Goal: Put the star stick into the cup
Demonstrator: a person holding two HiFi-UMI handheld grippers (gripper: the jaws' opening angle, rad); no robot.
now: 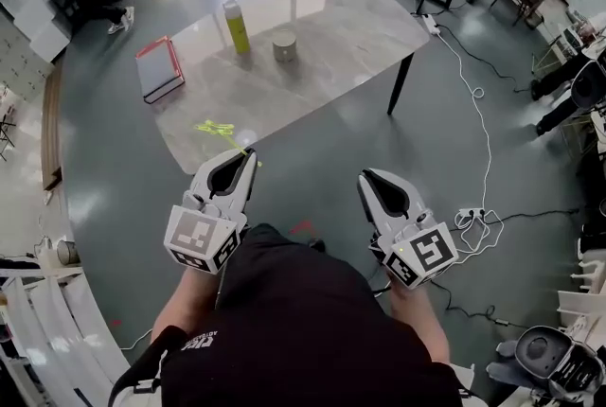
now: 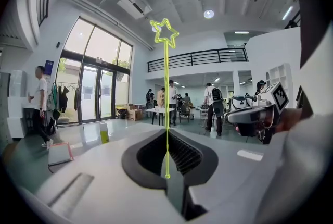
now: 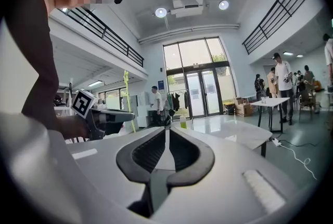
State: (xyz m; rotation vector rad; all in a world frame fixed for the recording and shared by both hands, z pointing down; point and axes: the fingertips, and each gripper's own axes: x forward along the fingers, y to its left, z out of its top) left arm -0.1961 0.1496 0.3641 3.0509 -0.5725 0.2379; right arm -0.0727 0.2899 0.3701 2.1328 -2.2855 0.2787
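Note:
A thin yellow-green star stick (image 2: 166,94) stands upright from my left gripper (image 2: 167,134), which is shut on its lower end; the star (image 2: 165,33) is at the top. In the head view the left gripper (image 1: 249,155) is just off the table's near edge, and the star stick (image 1: 220,129) reaches over the tabletop. A grey cup (image 1: 285,46) stands far off on the table next to a yellow-green bottle (image 1: 236,26). My right gripper (image 1: 365,179) is shut and empty, over the floor beside the left one. The right gripper view shows its jaws (image 3: 166,132) together.
The marble table (image 1: 331,36) also carries a red-edged tray (image 1: 159,68) at its left end. A white power cable (image 1: 473,93) and a power strip lie on the floor to the right. People, desks and chairs fill the far corners of the room.

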